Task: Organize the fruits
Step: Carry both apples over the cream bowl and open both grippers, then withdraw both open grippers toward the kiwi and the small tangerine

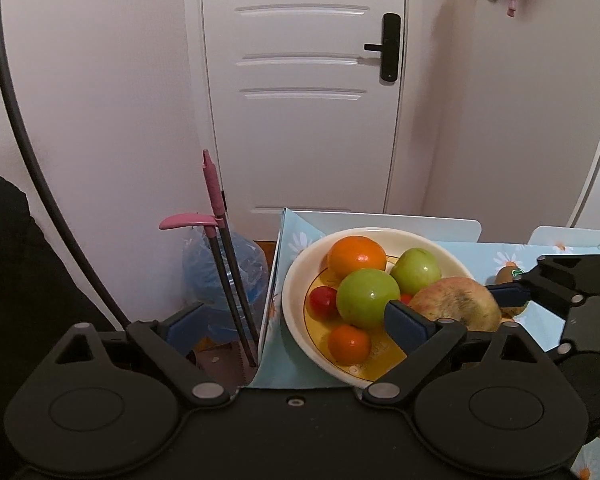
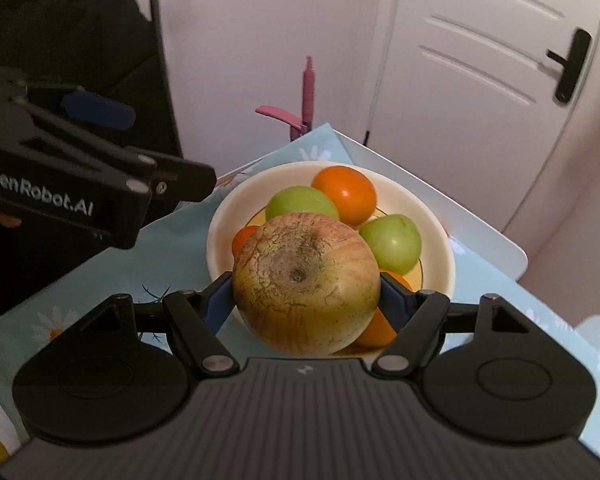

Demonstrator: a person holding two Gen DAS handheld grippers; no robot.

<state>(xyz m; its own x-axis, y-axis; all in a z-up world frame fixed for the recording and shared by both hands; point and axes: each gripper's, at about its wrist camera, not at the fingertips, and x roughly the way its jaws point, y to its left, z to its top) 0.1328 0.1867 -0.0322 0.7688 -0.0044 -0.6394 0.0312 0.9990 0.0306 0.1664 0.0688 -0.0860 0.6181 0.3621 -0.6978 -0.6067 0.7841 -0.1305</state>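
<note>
A cream bowl (image 1: 296,280) (image 2: 440,240) on the blue daisy tablecloth holds an orange (image 1: 356,256) (image 2: 346,194), two green apples (image 1: 366,298) (image 2: 392,244), a small red fruit (image 1: 323,300) and small orange fruits (image 1: 349,345). My right gripper (image 2: 306,300) is shut on a large yellow-red apple (image 2: 306,284) (image 1: 456,306), held over the bowl's near rim. My left gripper (image 1: 292,328) is open and empty at the table's left edge, beside the bowl. A kiwi (image 1: 507,275) lies behind the right gripper.
The blue tablecloth (image 2: 172,248) covers a white table (image 2: 496,248) that ends just past the bowl. A pink-handled broom and dustpan (image 1: 214,216) and a blue water jug (image 1: 204,272) stand on the floor left of the table. A white door (image 1: 300,80) is behind.
</note>
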